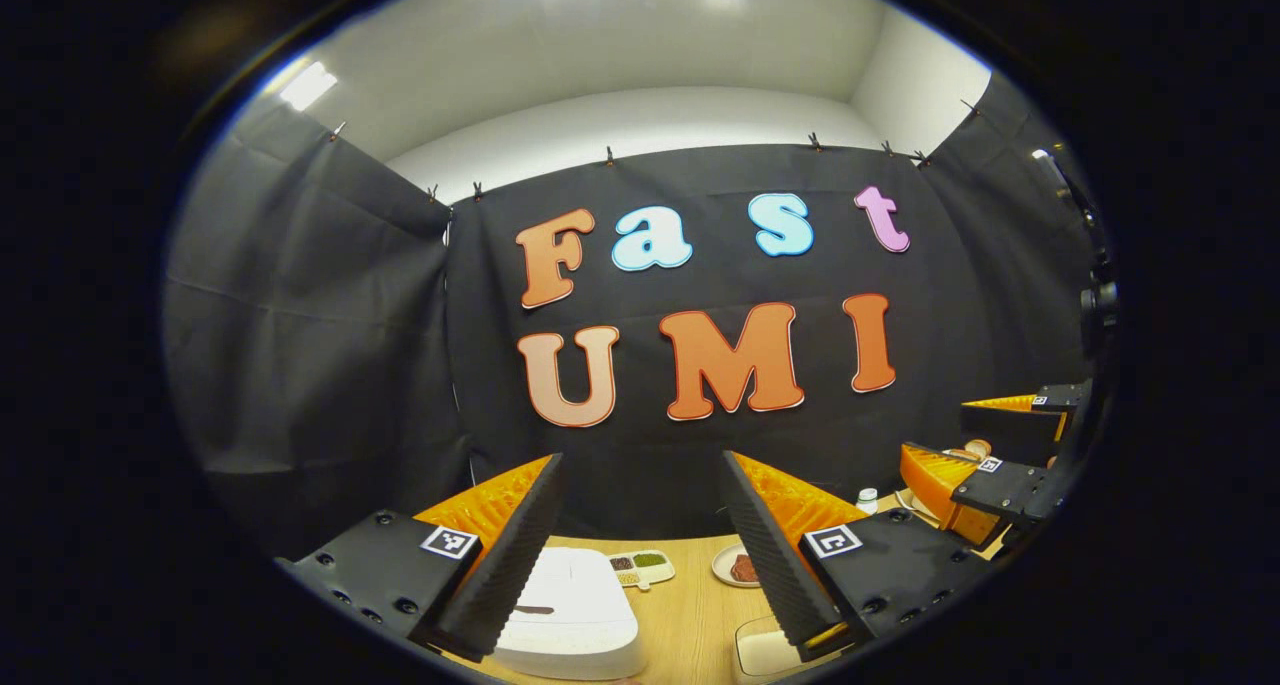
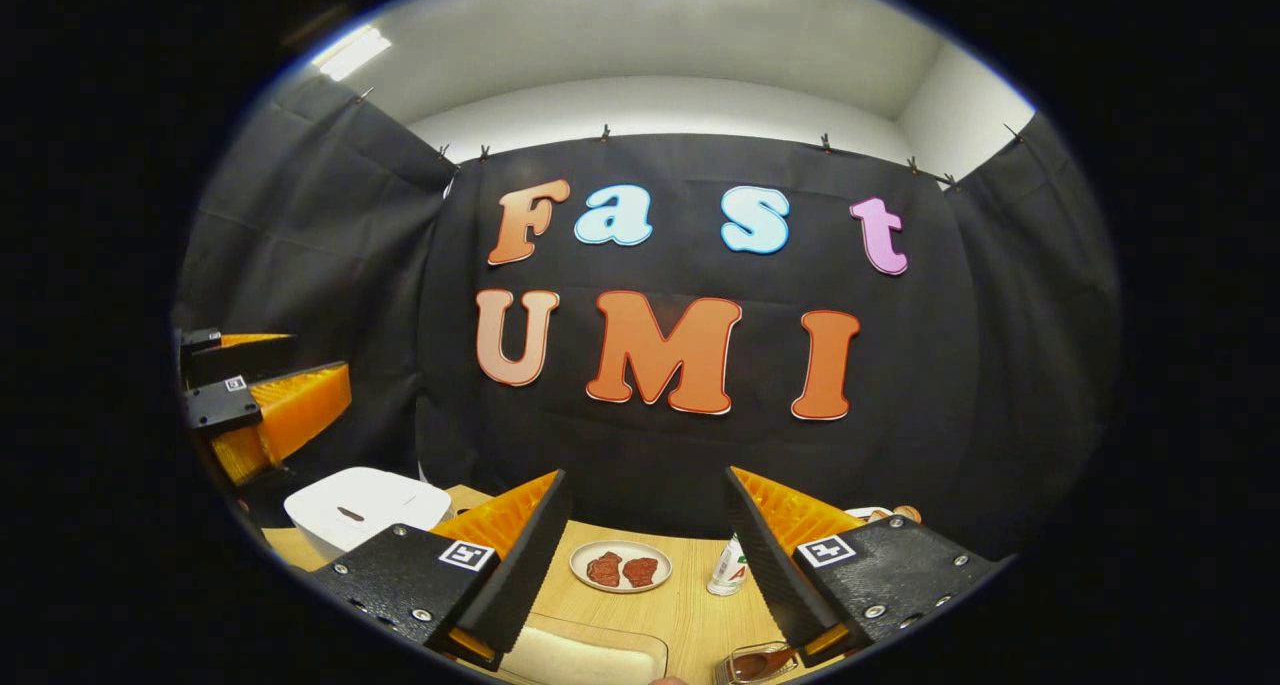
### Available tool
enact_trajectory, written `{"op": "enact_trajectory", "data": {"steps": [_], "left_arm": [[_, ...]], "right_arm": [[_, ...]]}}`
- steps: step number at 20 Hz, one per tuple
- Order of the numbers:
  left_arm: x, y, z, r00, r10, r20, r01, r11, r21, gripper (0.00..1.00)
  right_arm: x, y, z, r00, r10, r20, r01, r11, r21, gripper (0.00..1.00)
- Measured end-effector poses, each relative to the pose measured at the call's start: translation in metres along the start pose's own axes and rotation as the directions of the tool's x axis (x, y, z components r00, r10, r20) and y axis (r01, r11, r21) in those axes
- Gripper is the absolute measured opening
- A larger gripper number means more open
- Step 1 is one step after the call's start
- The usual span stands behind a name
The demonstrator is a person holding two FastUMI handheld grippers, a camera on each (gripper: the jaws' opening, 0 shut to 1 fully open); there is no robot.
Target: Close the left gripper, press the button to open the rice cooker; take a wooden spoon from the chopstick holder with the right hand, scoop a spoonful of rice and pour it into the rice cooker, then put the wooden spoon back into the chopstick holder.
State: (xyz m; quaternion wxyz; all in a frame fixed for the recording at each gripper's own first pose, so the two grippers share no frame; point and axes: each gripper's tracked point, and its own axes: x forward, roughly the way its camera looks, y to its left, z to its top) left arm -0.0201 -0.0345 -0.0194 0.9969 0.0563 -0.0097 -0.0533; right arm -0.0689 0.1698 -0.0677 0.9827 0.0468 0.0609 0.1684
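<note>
**Both pairs of fingers standing open above the wooden surface**

In the left gripper view, the left gripper [image 1: 640, 555] is showing its two fingers spread wide apart, holding nothing. Between them and just below, the white rice cooker [image 1: 575, 610] is sitting on the wooden surface [image 1: 690, 615] with its lid down, its near left side partly hidden behind the left-hand finger. Beyond the cooker, in the gap between the fingers, a small divided dish of grains [image 1: 640, 567] is lying beside a round plate [image 1: 735, 567] carrying something dark. A clear container of rice [image 1: 765, 653] is peeking out beneath the right-hand finger. Off to the right, the other gripper is hanging at the view's edge.

In the right gripper view, the right gripper [image 2: 648, 565] is likewise holding its fingers wide apart with nothing between them. A clear rice container is sitting directly below the gap, and the plate with two reddish-brown pieces is lying farther ahead between the fingers. A small white bottle [image 2: 730, 570] is standing just inside the right-hand finger. The rice cooker is resting to the left of the left-hand finger. The chopstick holder [image 2: 880, 514] is barely showing behind the right-hand finger, its contents too hidden to tell.
</note>
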Motion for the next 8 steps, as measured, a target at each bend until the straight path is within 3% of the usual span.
{"op": "enact_trajectory", "data": {"steps": [8], "left_arm": [[0.007, 0.0028, -0.0085, 1.0, 0.008, 0.001, -0.008, 1.0, -0.024, 1.0]], "right_arm": [[-0.0007, 0.0064, -0.0062, 1.0, -0.006, -0.011, 0.006, 1.0, 0.001, 0.94]]}}
